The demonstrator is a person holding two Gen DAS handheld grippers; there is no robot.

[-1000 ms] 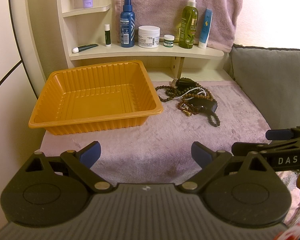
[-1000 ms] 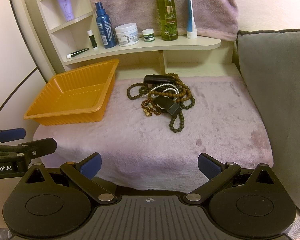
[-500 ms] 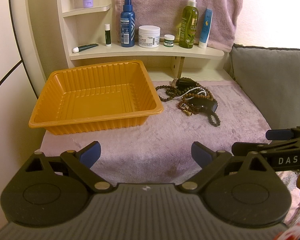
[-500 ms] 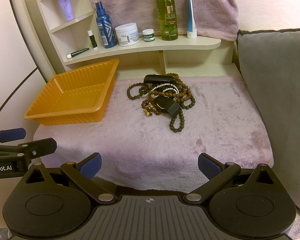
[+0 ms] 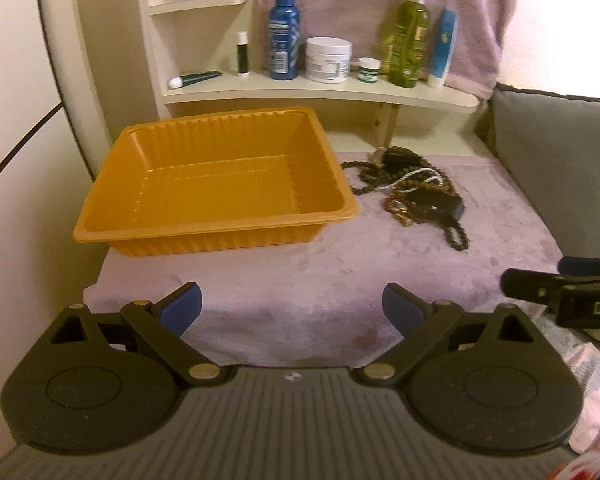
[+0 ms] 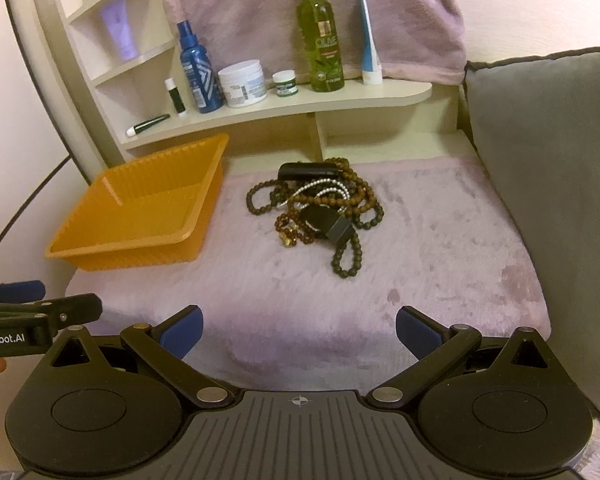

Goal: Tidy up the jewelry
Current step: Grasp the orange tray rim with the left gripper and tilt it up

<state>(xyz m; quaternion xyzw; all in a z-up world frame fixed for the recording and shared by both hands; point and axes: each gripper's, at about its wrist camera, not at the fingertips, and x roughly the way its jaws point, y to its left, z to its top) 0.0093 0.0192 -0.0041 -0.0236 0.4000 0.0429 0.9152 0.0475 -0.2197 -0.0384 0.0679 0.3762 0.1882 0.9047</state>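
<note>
A tangled pile of jewelry [image 6: 320, 210], with brown bead strands, a white pearl strand, an amber chain and black pieces, lies on the pink plush cloth [image 6: 420, 240]. It also shows in the left wrist view [image 5: 412, 194]. An empty orange plastic tray [image 5: 220, 236] stands left of the pile; it shows in the right wrist view too [image 6: 140, 248]. My left gripper [image 5: 292, 308] is open and empty, near the cloth's front edge before the tray. My right gripper [image 6: 298, 332] is open and empty, before the pile and well short of it.
A cream shelf [image 6: 340, 100] behind holds a blue bottle [image 6: 198, 72], a white jar [image 6: 242, 82], a green olive bottle [image 6: 320, 40] and tubes. A grey cushion [image 6: 540, 160] bounds the right side. A pink towel [image 6: 300, 0] hangs at the back.
Both grippers have moved slightly forward and closer to the cloth; the view has tilted a little. Nothing was taken hold of and the jewelry and tray have not moved.
</note>
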